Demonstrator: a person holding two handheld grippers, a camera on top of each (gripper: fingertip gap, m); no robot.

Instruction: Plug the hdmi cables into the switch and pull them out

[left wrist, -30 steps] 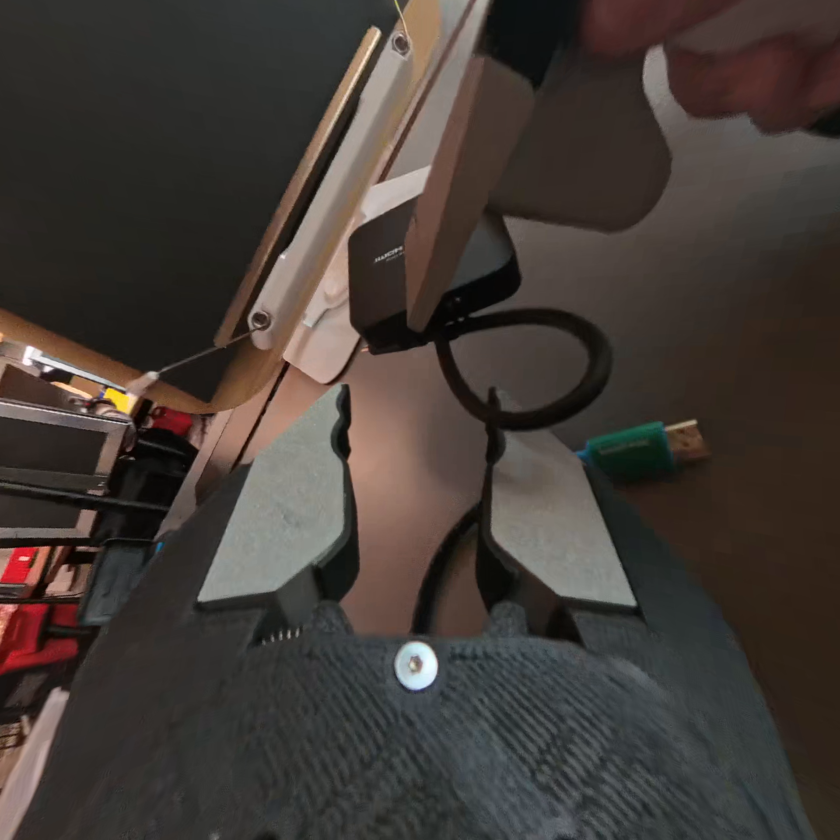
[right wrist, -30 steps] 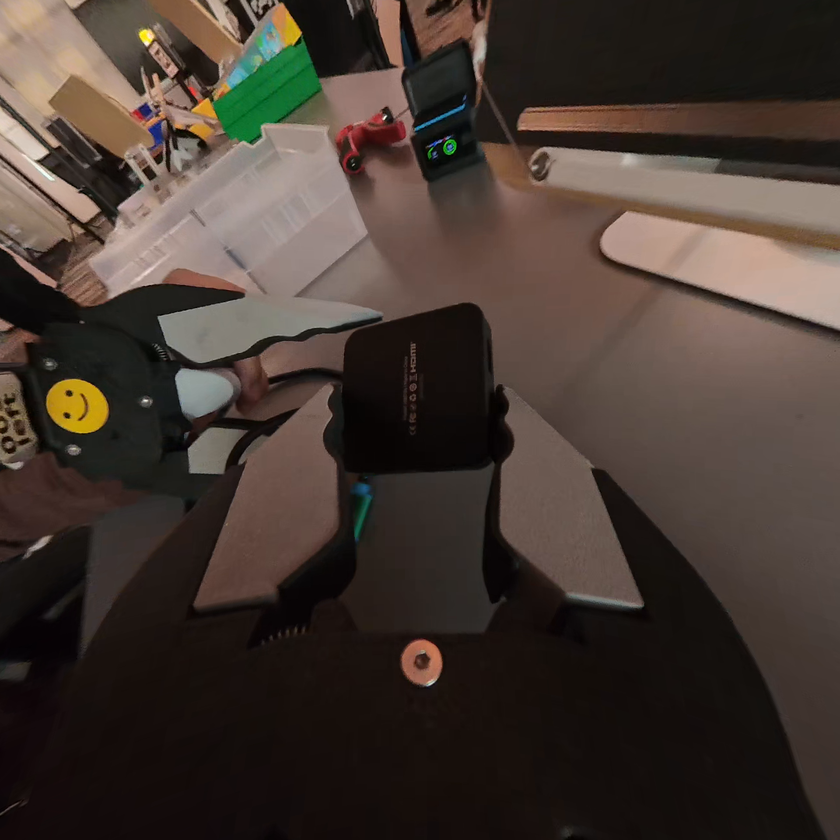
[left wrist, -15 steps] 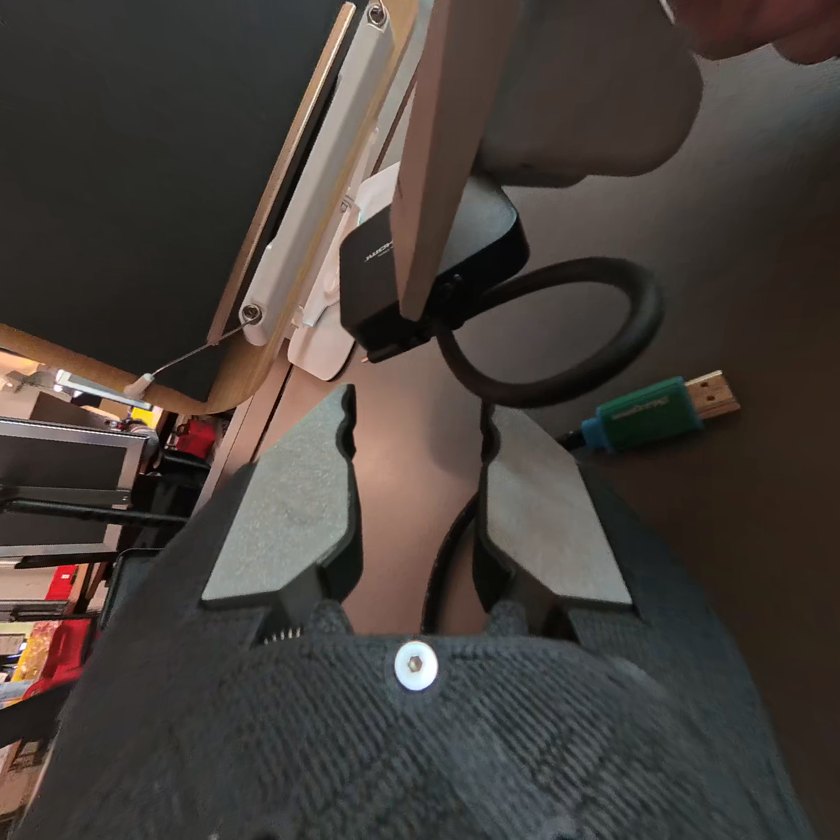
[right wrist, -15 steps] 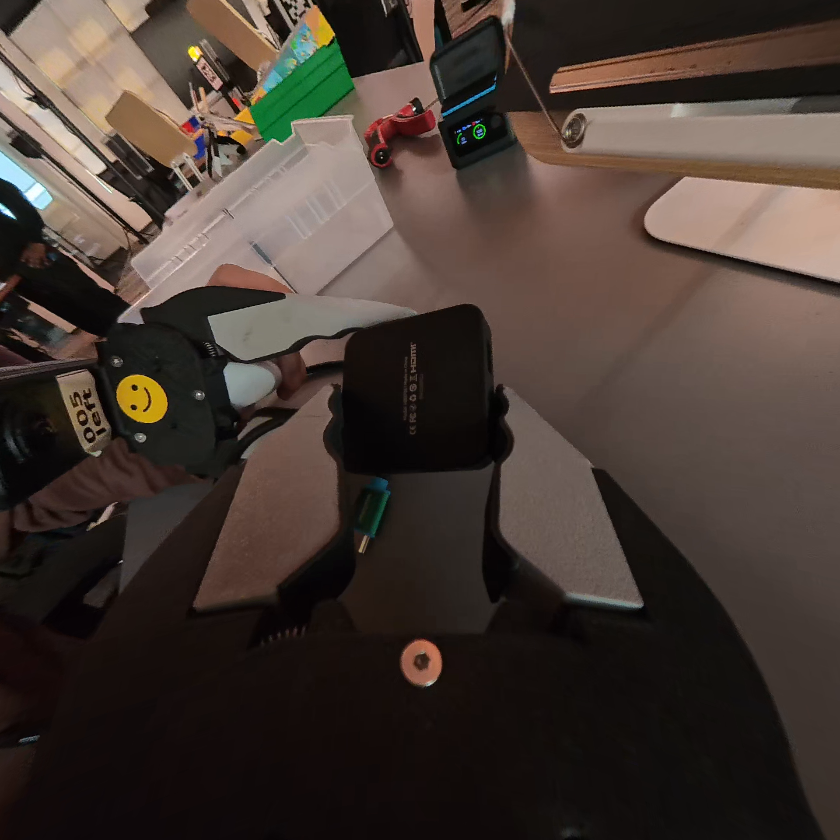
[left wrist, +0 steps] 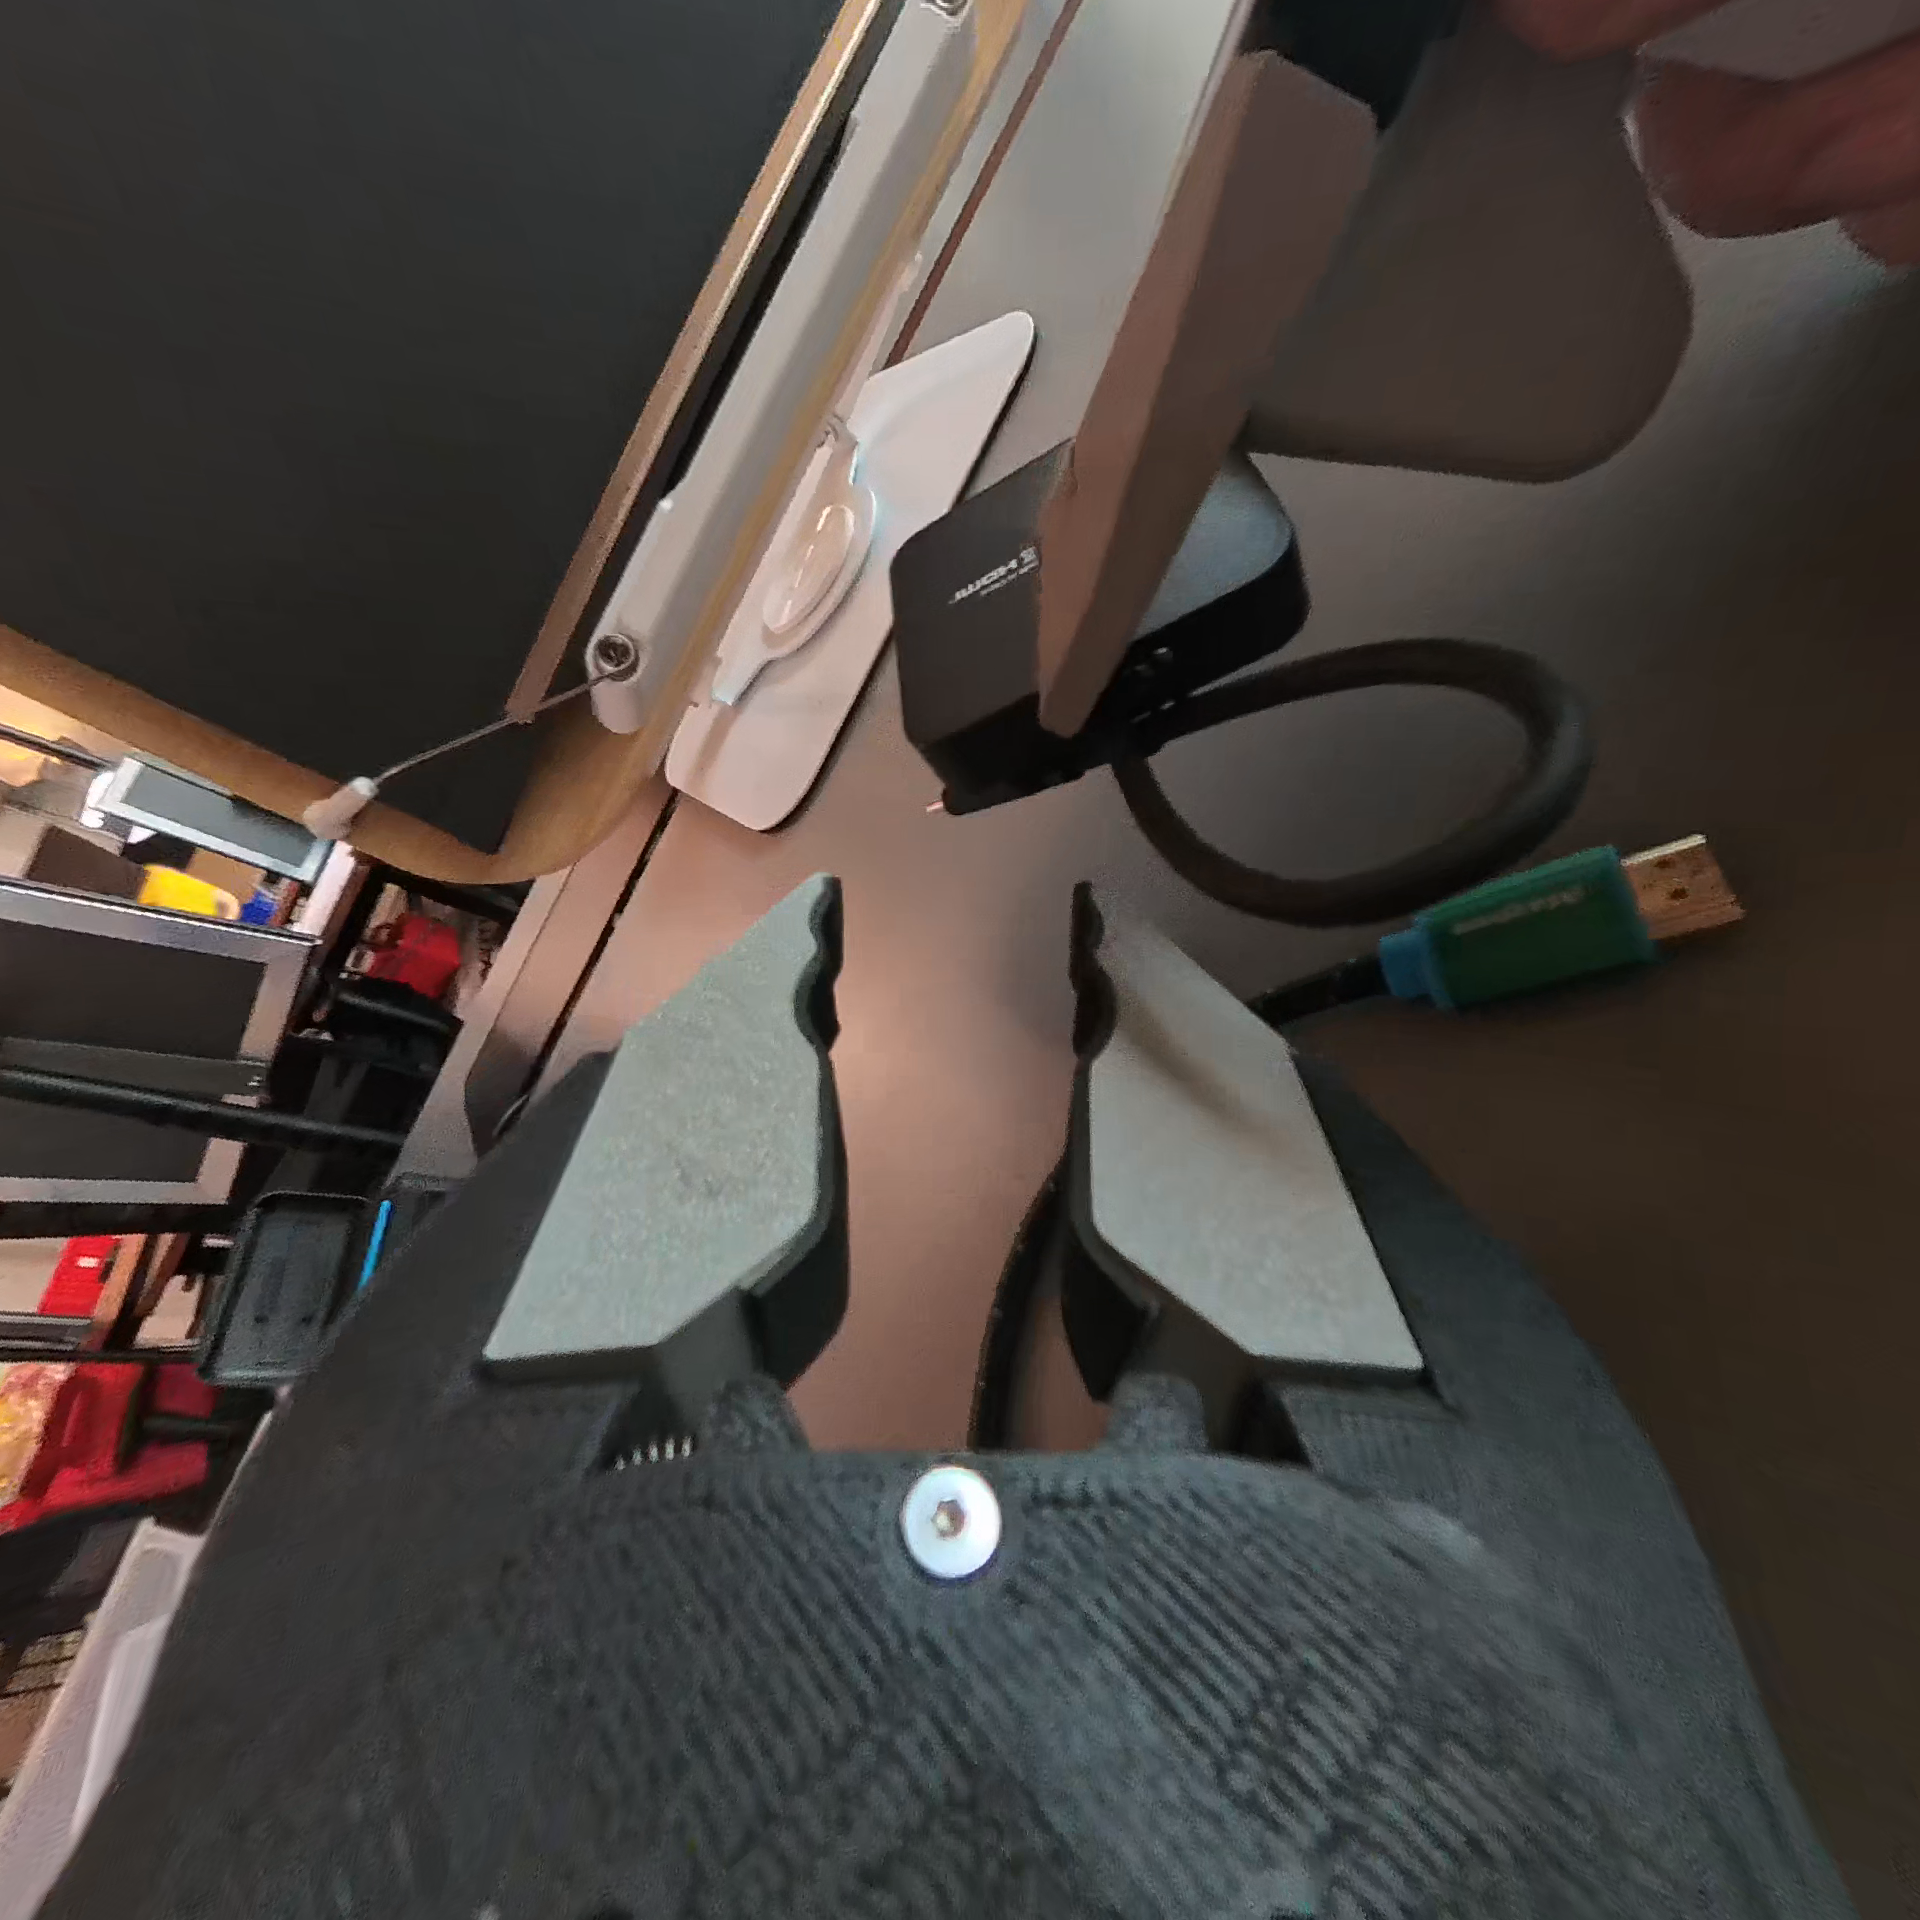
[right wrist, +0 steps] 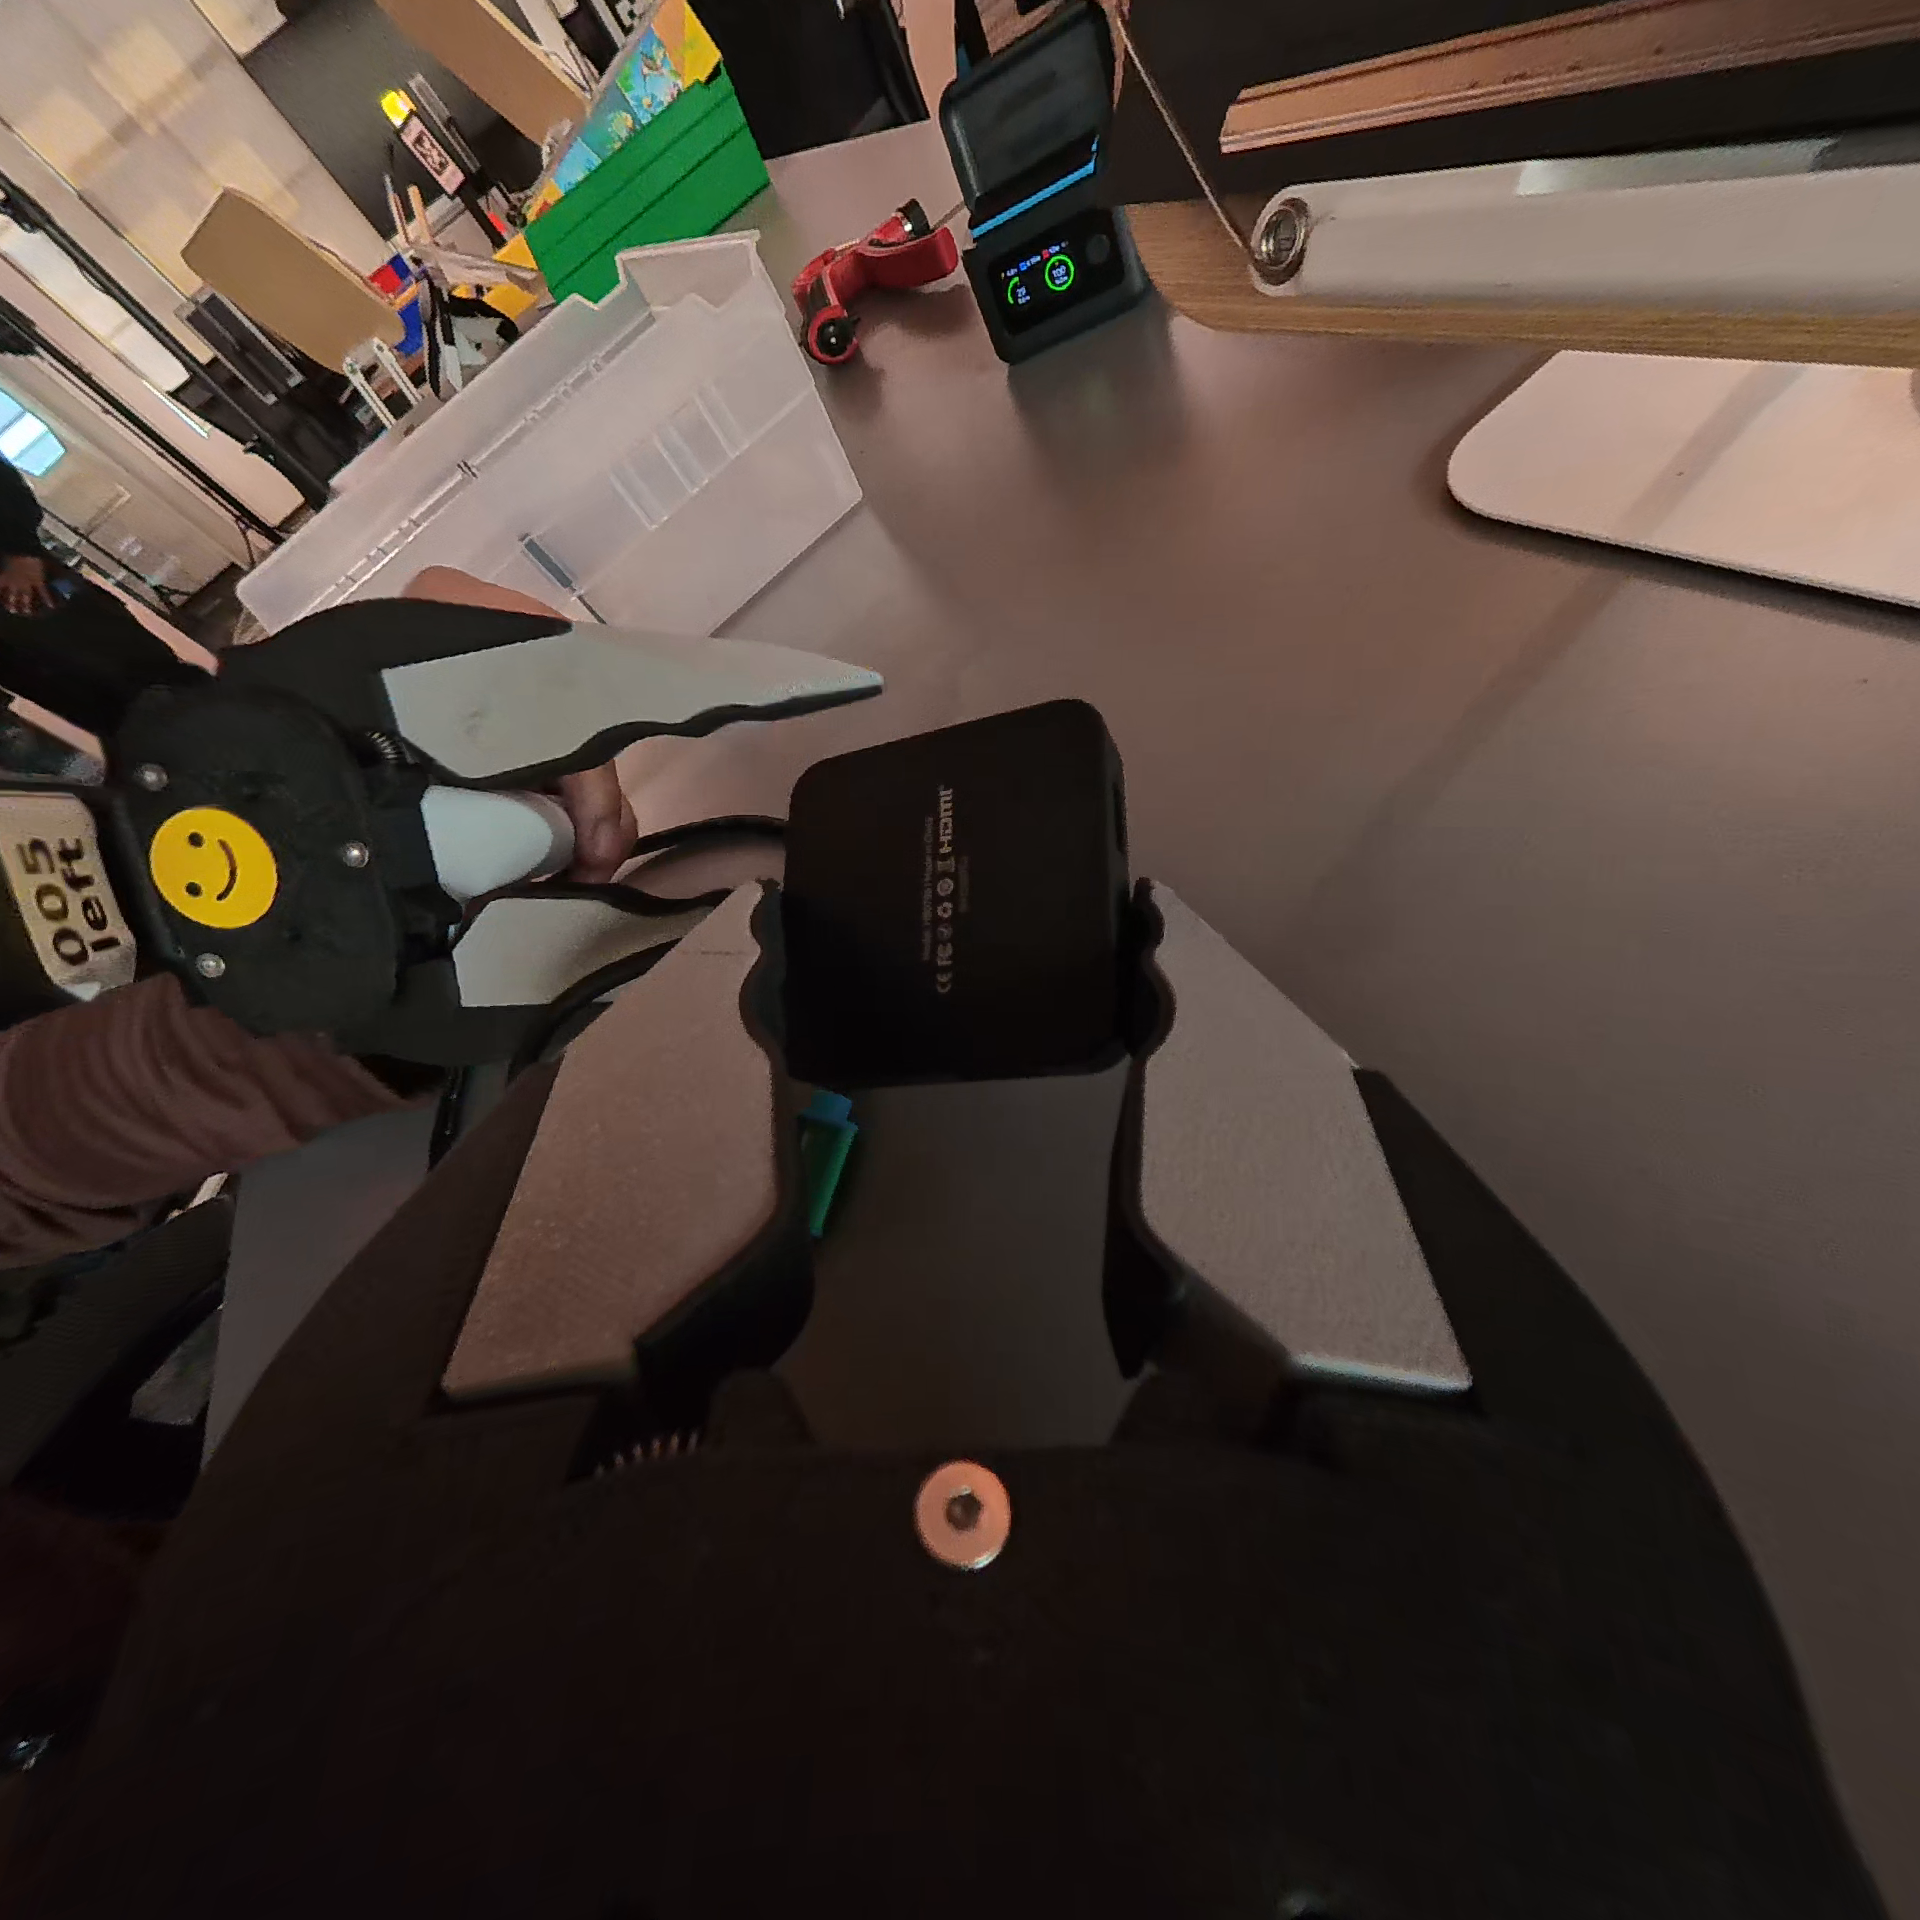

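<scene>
My right gripper (right wrist: 951, 914) is shut on the black hdmi switch (right wrist: 956, 894) and holds it just above the dark table. In the left wrist view the switch (left wrist: 966, 623) sits ahead of my left gripper (left wrist: 951, 935), clamped by a right finger (left wrist: 1143, 416). A black cable (left wrist: 1455, 831) is plugged into the switch's near side, loops right and runs back under my left gripper. My left gripper is open and empty, a short way from the switch. A green hdmi plug (left wrist: 1517, 925) with a gold tip lies loose on the table to the right; it also shows under the switch (right wrist: 826, 1153).
A monitor with a white stand base (right wrist: 1714, 499) stands right behind the switch. A clear plastic bin (right wrist: 623, 468), a red tool (right wrist: 873, 270), a small black device with a lit screen (right wrist: 1049, 270) and a green box (right wrist: 644, 187) are farther back left. The green hdmi plug (left wrist: 1517, 925) is about equally far from each gripper, around 7 cm.
Both views have shifted a little as the hands moved. The right gripper still holds the switch and the left gripper stays open close to it.
</scene>
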